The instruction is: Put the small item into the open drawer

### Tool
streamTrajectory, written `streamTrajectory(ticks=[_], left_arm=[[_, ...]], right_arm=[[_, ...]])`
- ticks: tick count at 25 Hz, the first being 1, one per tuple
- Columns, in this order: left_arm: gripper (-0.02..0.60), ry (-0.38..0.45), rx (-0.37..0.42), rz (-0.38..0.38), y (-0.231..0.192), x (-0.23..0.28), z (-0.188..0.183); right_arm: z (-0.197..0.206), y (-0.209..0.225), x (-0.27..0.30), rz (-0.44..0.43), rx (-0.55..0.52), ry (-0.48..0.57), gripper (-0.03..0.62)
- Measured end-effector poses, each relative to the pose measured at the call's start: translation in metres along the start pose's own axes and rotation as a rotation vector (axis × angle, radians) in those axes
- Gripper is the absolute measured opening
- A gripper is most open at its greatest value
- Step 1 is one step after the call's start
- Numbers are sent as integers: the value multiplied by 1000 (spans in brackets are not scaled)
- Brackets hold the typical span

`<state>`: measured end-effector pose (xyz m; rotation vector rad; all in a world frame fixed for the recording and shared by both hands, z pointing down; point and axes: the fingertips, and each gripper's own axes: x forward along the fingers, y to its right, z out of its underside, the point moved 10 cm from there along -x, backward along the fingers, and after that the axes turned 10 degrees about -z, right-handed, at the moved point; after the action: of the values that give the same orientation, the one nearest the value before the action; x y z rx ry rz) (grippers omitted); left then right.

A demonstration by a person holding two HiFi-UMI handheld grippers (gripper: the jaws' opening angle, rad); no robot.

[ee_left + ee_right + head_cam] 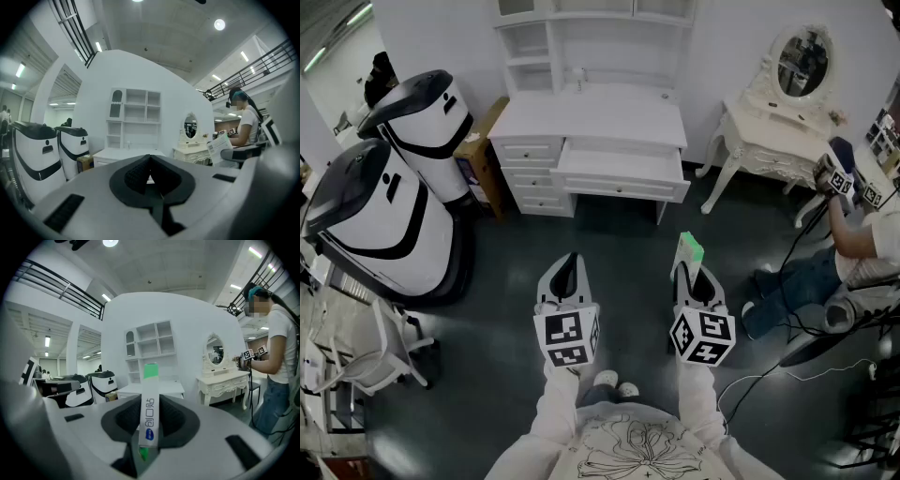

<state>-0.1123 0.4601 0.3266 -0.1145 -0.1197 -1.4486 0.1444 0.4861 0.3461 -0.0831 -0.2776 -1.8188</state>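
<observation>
one end of box (150, 420) hides between right gripper (149, 398) jaws

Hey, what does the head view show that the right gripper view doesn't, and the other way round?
Head view only: the pulled-out drawer, the left gripper and the person's shoes. Right gripper view only: the ceiling lights and the blue print along the green-and-white box. Both: the right gripper shut on that box, the white desk, and the vanity with its mirror.
</observation>
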Motion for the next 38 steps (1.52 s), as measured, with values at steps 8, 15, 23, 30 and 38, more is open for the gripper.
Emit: streamTrajectory(ticks=[8,15,23,30,38], left_arm=[[2,-12,-3,8,-6,16,4],[2,-15,10,27,-14,36,6],[2,-31,22,33,-20,54,9],[3,-50,18,16,-19,88,13],[2,-44,22,-15,-6,163,3]], right_arm=[[3,-2,18,2,14,3,91],[5,-5,34,24,27,8,91],[9,-4,52,26,39,-4,91],[8,10,86,8,42,-23,91],[-12,51,159,-27,40,-16,91]])
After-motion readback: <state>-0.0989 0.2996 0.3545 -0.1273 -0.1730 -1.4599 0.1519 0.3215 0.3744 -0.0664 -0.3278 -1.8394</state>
